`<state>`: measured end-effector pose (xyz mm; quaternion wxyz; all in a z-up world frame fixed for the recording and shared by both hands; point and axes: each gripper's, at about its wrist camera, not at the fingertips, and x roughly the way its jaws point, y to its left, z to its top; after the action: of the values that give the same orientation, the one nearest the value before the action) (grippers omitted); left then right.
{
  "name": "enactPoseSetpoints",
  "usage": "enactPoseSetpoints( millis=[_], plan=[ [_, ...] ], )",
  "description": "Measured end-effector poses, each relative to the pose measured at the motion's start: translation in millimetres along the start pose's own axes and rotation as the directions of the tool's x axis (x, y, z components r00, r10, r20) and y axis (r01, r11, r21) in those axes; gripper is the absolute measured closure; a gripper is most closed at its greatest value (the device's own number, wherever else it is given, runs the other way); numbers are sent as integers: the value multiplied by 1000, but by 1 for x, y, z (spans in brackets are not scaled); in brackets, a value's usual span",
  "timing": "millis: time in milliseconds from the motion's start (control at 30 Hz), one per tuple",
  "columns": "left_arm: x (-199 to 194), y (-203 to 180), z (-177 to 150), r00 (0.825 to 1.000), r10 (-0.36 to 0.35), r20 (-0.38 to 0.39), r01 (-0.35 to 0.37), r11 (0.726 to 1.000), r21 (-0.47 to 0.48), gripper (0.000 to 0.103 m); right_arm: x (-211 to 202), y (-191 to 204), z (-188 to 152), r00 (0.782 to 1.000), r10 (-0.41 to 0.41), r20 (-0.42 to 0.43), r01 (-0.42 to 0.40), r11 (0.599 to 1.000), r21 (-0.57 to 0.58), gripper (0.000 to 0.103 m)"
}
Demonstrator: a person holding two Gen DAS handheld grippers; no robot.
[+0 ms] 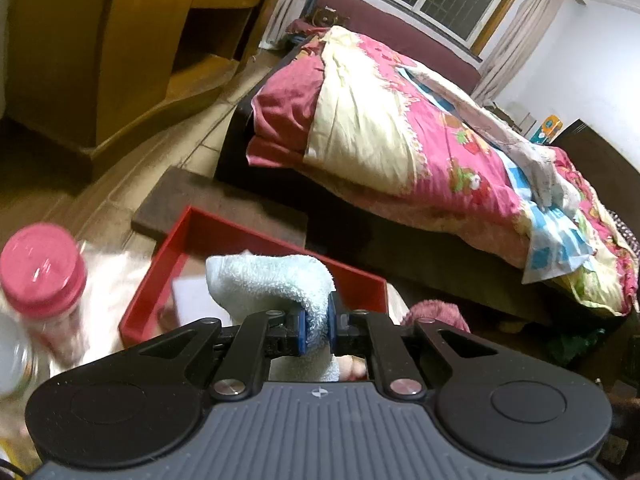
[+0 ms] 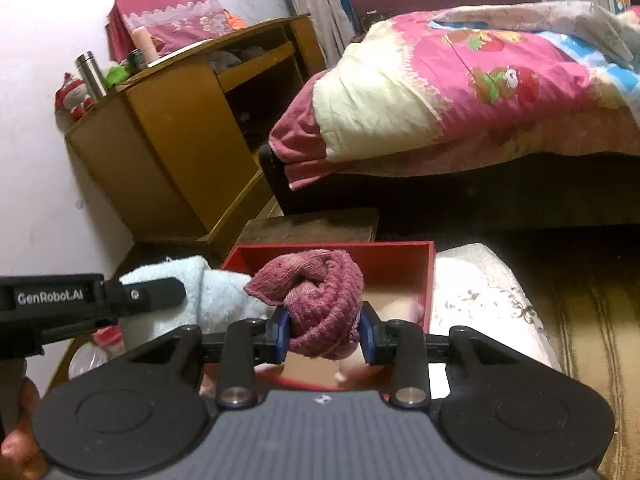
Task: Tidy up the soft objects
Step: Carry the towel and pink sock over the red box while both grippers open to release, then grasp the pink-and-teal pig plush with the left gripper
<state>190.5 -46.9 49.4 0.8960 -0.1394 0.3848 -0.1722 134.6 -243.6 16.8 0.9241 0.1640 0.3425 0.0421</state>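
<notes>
Both tools are clamped tight: left tool (image 1: 318,330) on the pale blue towel (image 1: 272,284), right tool (image 2: 325,334) on the maroon towel (image 2: 320,300), each hanging right over the red tray (image 2: 430,280), so basically just lower them.

Both wrist cameras sit low and close behind their fingers, facing the bed (image 1: 420,132) (image 2: 480,92). Left view tilts, angled from the left; right view looks straighter. Both share the red tray (image 1: 224,232) (image 2: 400,256) and cabinet (image 1: 120,60) (image 2: 168,152).
</notes>
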Motion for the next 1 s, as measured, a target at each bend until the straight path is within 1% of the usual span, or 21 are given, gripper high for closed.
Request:
enactPoseSetpoints(
  millis=[100,200,233,267,300,333,367,400,433,533,600,633,800,867,1000],
  plan=[
    [18,1,10,999,32,10,-32,999,7,95,17,-6,6,1000,-7,-6,7,1000,9,92],
    [33,1,15,996,76,36,-77,996,37,88,33,-10,9,1000,-6,5,6,1000,12,91],
    [38,2,16,995,89,44,-91,995,37,79,37,-11,9,1000,-3,9,3,1000,5,89],
    [44,4,19,994,101,45,-103,994,33,65,41,-11,9,1000,-1,19,1,1000,0,87],
    [48,5,21,993,111,42,-112,993,32,59,44,-11,8,1000,0,30,0,1000,-2,82],
    [50,7,21,992,123,40,-125,992,34,49,46,-11,7,999,-2,40,3,1000,-4,75],
    [50,8,20,990,132,43,-133,990,37,43,48,-10,7,999,-9,45,9,1000,-6,70],
    [48,10,19,989,138,46,-139,989,40,41,49,-9,7,999,-19,48,19,1000,-6,59],
    [46,12,18,989,140,46,-142,989,38,41,49,-9,7,998,-17,53,18,1000,-7,50],
    [30,19,10,992,124,28,-124,992,19,41,44,-10,8,998,3,62,-2,1000,-4,49],
    [16,22,2,995,103,12,-103,994,22,41,39,-10,9,999,7,47,-8,1000,7,49],
    [7,23,-4,995,100,9,-100,995,24,39,35,-10,9,999,12,43,-13,1000,14,49],
    [-24,34,-36,993,111,-29,-110,993,47,37,15,-2,2,999,11,39,-11,1000,0,49],
    [-32,37,-50,991,122,-50,-119,991,63,37,9,2,-3,1000,20,21,-20,1000,-7,49],
    [-45,45,-71,992,108,-71,-103,992,71,37,-2,11,-18,1000,27,-12,-28,999,-27,49]
  ],
)
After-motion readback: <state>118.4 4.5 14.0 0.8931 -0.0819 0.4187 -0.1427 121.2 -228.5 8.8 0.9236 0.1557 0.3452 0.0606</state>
